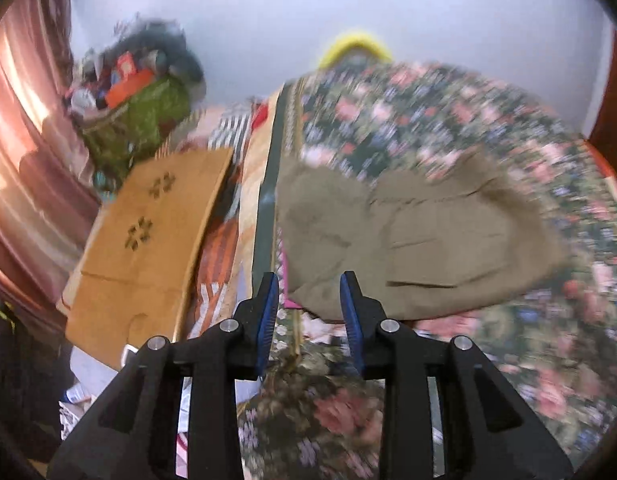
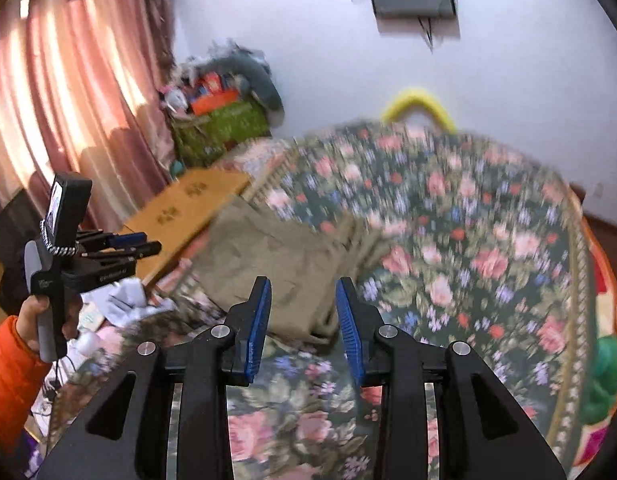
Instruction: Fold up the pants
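Khaki pants (image 1: 420,236) lie folded in a compact stack on a floral bed cover (image 1: 428,120). My left gripper (image 1: 308,280) is open and empty, its blue pads just short of the stack's near left corner. In the right wrist view the pants (image 2: 276,256) lie ahead and slightly left. My right gripper (image 2: 302,284) is open and empty, held above the stack's near edge. The left gripper also shows in the right wrist view (image 2: 144,246), held in a hand at the left, beside the bed. Both views are motion-blurred.
A flat cardboard box (image 1: 148,236) lies left of the pants at the bed's edge. A green bag full of clutter (image 1: 140,108) stands by the pink curtain (image 1: 16,152). A yellow curved object (image 1: 356,46) is at the bed's far side. White paper or cloth (image 2: 128,300) lies near the left hand.
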### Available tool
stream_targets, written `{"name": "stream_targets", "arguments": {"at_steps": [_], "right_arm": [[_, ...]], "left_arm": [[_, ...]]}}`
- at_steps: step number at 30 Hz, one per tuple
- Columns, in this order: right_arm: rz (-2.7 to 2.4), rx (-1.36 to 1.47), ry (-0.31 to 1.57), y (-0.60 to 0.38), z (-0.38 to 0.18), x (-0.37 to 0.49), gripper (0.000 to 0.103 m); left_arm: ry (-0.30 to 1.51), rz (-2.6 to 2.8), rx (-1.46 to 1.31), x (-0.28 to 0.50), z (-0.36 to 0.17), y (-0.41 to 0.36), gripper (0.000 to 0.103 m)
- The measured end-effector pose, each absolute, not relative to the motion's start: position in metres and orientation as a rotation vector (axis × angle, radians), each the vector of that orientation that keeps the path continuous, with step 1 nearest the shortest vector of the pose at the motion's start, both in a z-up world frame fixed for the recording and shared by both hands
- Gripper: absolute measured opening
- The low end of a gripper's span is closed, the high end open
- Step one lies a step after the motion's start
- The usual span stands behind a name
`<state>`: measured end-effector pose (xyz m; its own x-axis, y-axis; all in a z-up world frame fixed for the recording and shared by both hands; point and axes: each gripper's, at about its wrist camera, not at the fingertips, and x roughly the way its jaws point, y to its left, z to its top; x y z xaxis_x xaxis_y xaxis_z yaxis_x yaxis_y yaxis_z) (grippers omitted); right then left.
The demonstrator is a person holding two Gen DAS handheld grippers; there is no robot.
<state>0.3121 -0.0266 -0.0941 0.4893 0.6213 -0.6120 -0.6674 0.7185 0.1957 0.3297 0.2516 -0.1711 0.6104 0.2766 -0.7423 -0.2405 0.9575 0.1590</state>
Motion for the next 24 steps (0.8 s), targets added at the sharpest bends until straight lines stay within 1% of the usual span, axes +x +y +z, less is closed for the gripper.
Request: {"name": "stream_targets", "arguments": {"at_steps": [8,13,15,18,19,20,21,23,24], "right_arm": [[0.836,-0.074,0.444,-0.04,-0.003,0.216,0.03],[0.858,-0.059,0.307,-0.053,0.031,0.155,0.03],[0.854,-0.052,0.255,-0.058,0.04,0.129,0.03],[0.847,-0.023,0.224,-0.065,0.043,0.109,0.03],[0.848,-0.002,0.22,-0.068,0.044,0.101,0.03],[0.849,0.011,0.22,-0.07,0.044,0.097,0.032],[0.847,0.024,0.221,-0.072,0.043,0.093,0.034],[0.824,0.035,0.216,-0.074,0.041,0.09,0.058],[0.809,0.036,0.211,-0.075,0.04,0.088,0.064]], "left_arm": [[0.592,0.184,0.034,0.224,-0.052,0.182,0.032],[0.443,0.168,0.03,0.155,-0.003,0.15,0.033],[0.38,0.165,0.022,0.125,0.011,0.139,0.036],[0.303,0.186,0.027,0.087,0.024,0.127,0.045],[0.287,0.194,0.031,0.079,0.026,0.124,0.052],[0.269,0.201,0.036,0.07,0.027,0.119,0.06],[0.256,0.201,0.037,0.061,0.028,0.116,0.062],[0.243,0.197,0.026,0.051,0.028,0.112,0.068],[0.243,0.19,0.014,0.046,0.028,0.111,0.069]]}}
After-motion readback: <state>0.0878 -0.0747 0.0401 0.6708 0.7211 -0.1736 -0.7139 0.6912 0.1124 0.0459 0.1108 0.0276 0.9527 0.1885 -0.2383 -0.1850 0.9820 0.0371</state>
